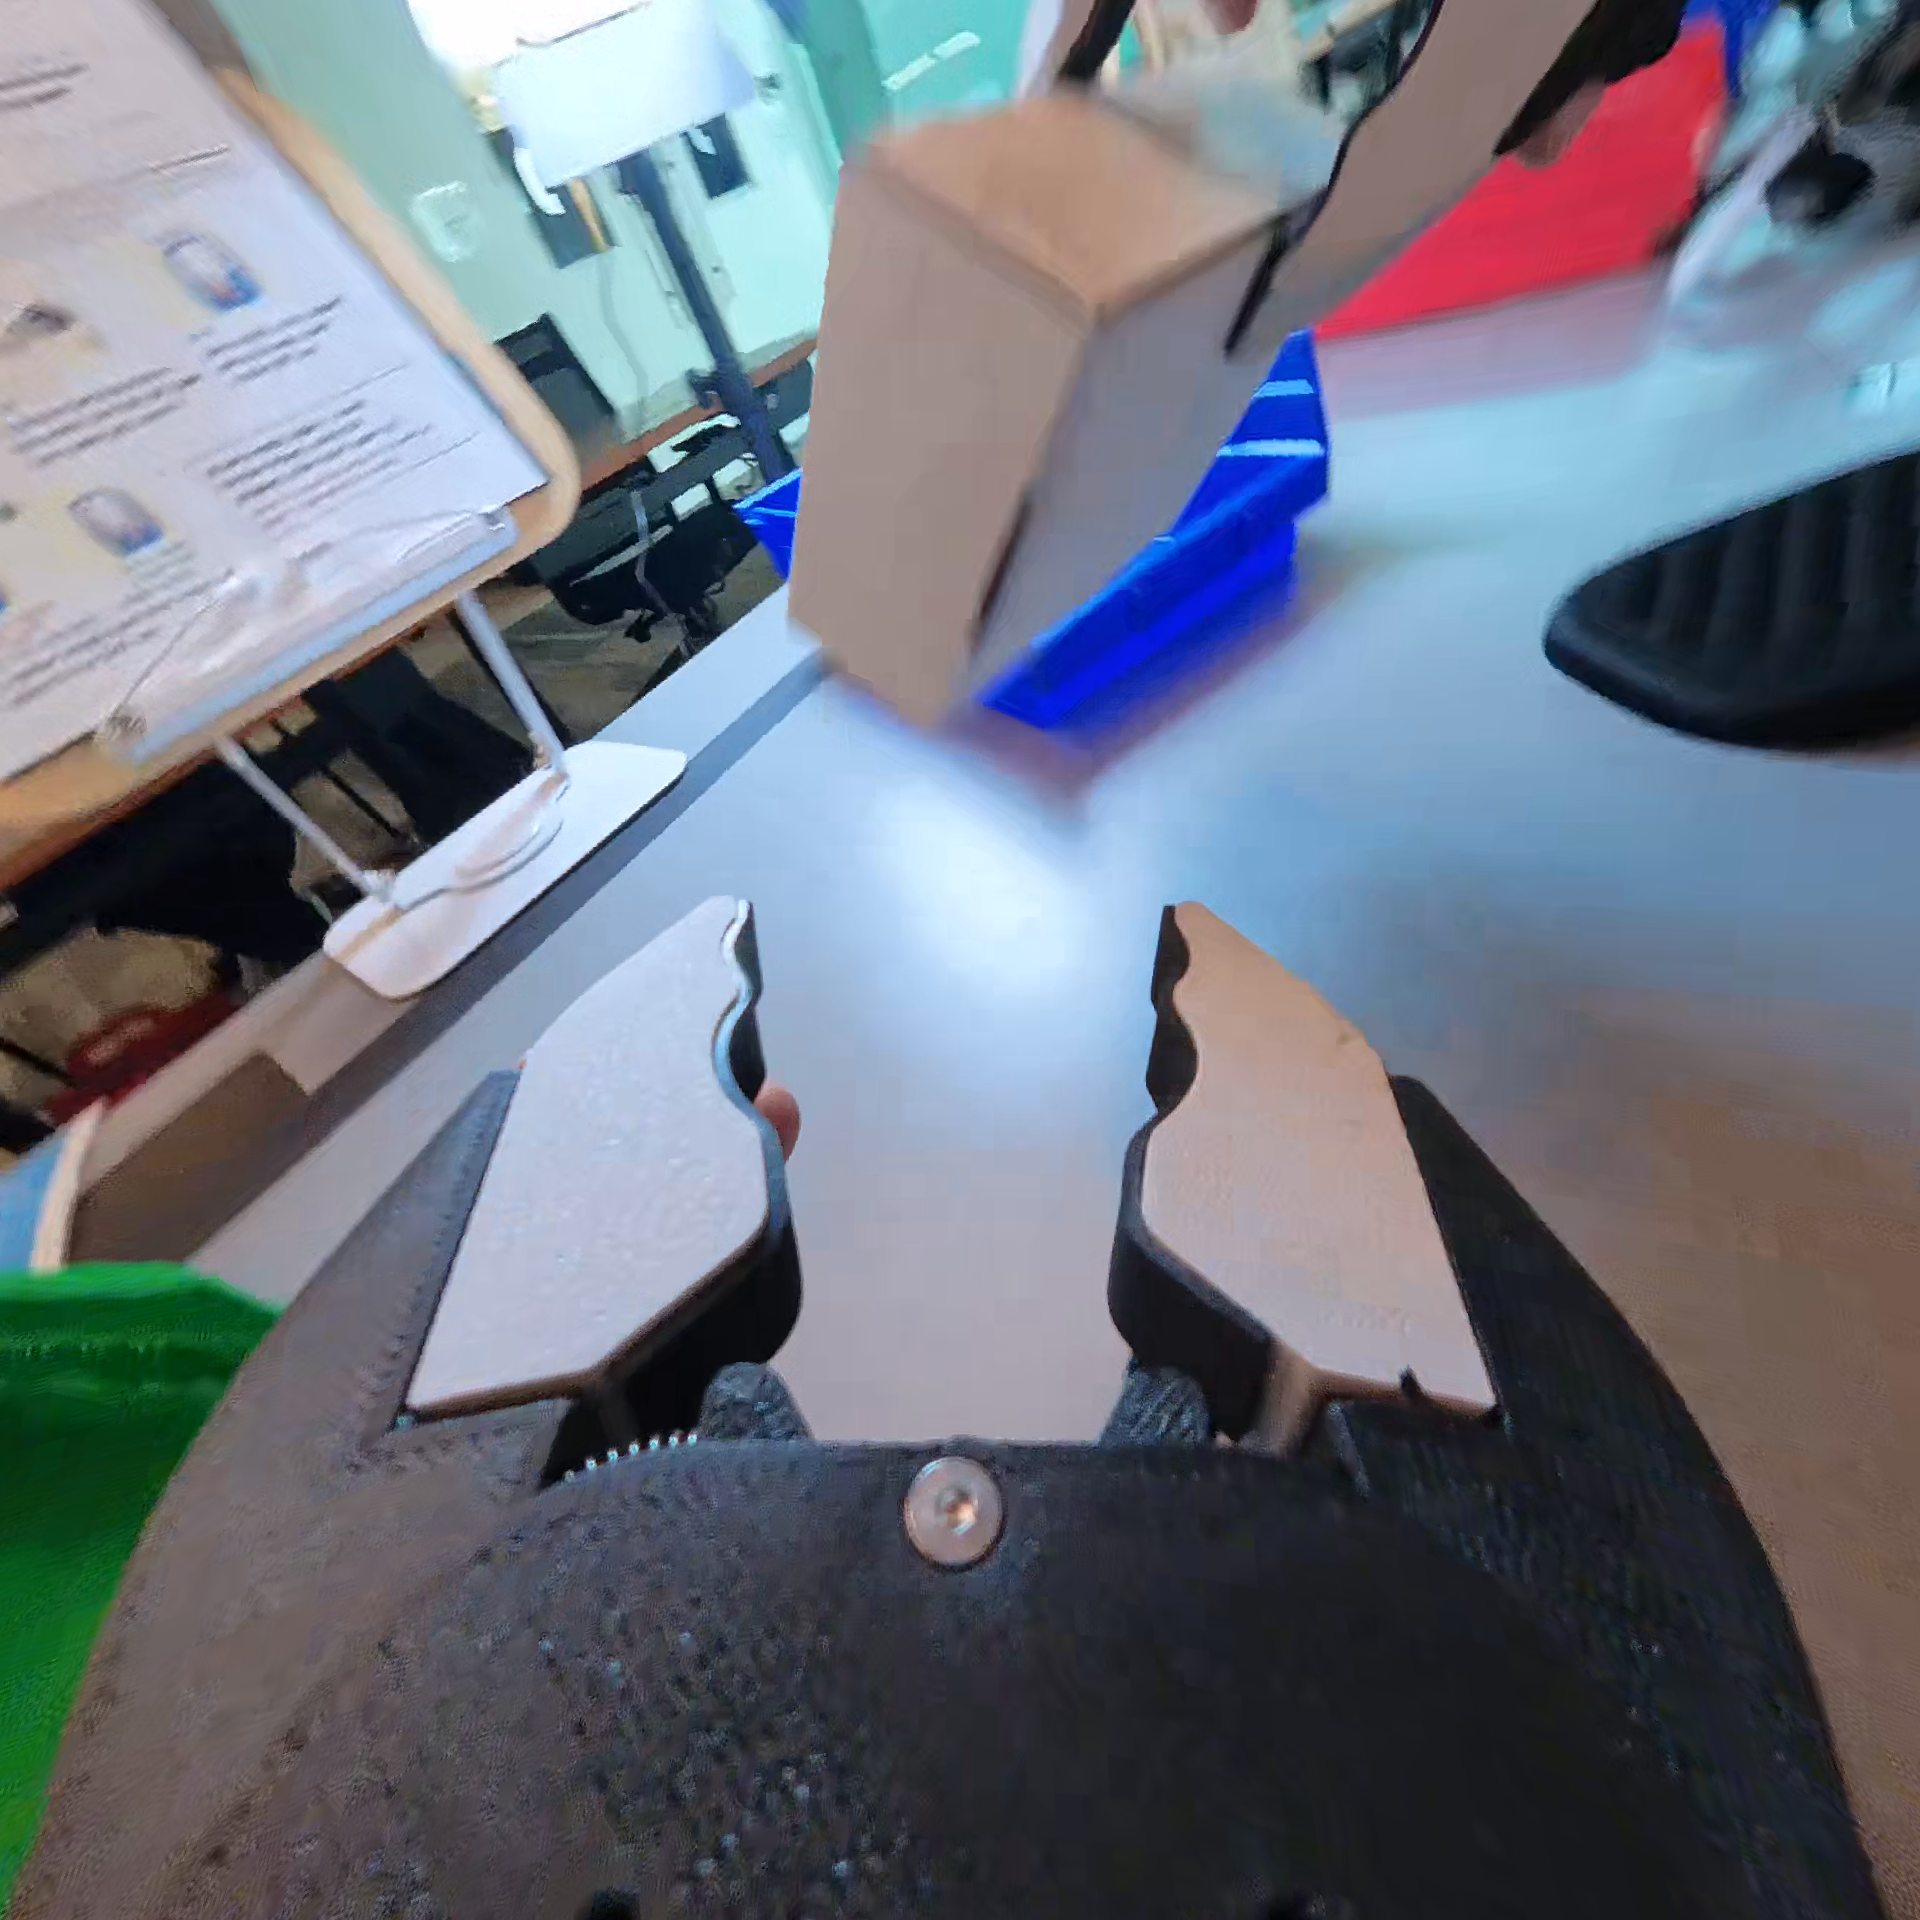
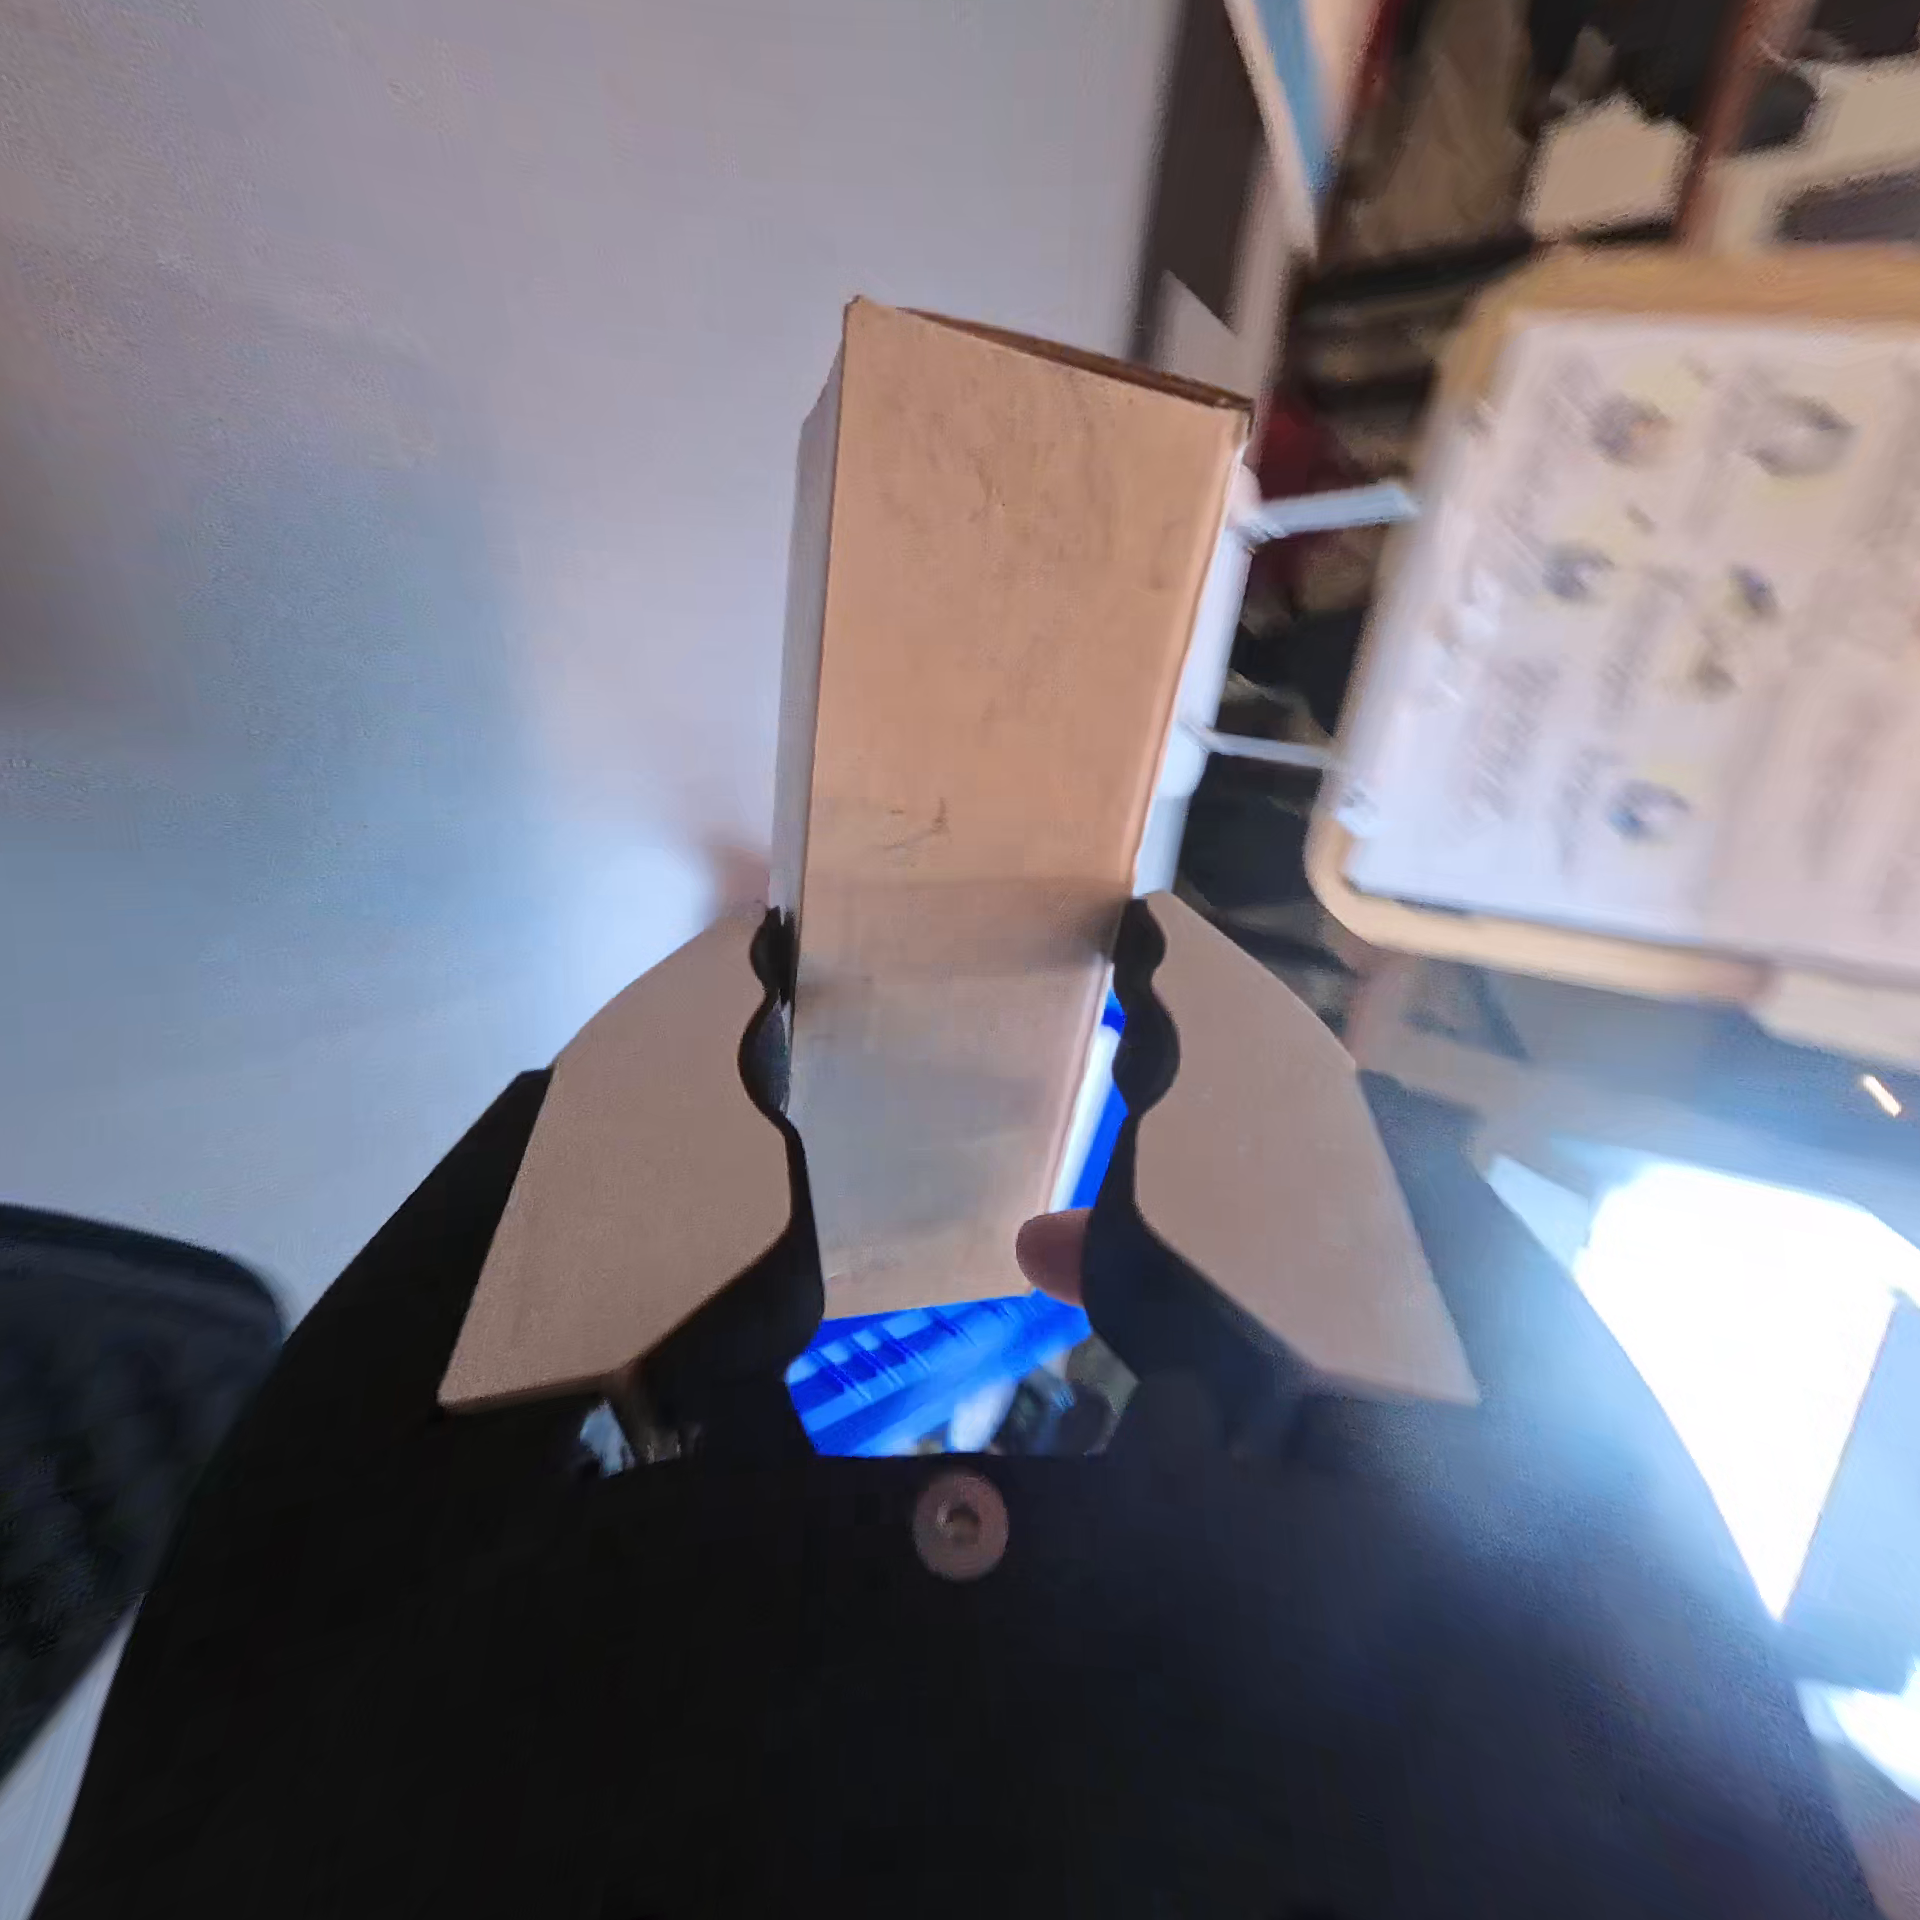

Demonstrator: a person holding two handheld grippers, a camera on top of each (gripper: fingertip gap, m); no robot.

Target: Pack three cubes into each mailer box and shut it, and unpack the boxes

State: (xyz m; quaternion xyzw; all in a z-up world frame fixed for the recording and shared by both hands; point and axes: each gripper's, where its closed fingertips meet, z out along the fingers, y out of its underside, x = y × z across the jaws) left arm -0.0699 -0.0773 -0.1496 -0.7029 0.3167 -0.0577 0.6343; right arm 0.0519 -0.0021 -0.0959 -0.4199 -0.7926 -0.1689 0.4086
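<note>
A brown cardboard mailer box (image 2: pixel 997 727) is held in my right gripper (image 2: pixel 951 925), whose fingers press on its two sides. The box is closed and carried in the air. In the left wrist view the same box (image 1: pixel 966 416) hangs tilted above the grey table (image 1: pixel 1039 987), with the right gripper's black fingers (image 1: pixel 1579 73) at its top. My left gripper (image 1: pixel 951 925) is open and empty, low over the table, well short of the box. No cubes are visible.
A blue bin (image 1: pixel 1195 561) sits on the table behind the box and shows under it in the right wrist view (image 2: pixel 914 1371). A white stand with a printed sheet (image 1: pixel 208 416) stands at the left table edge. A black ribbed object (image 1: pixel 1766 634) lies at right. Green cloth (image 1: pixel 94 1455) is at lower left.
</note>
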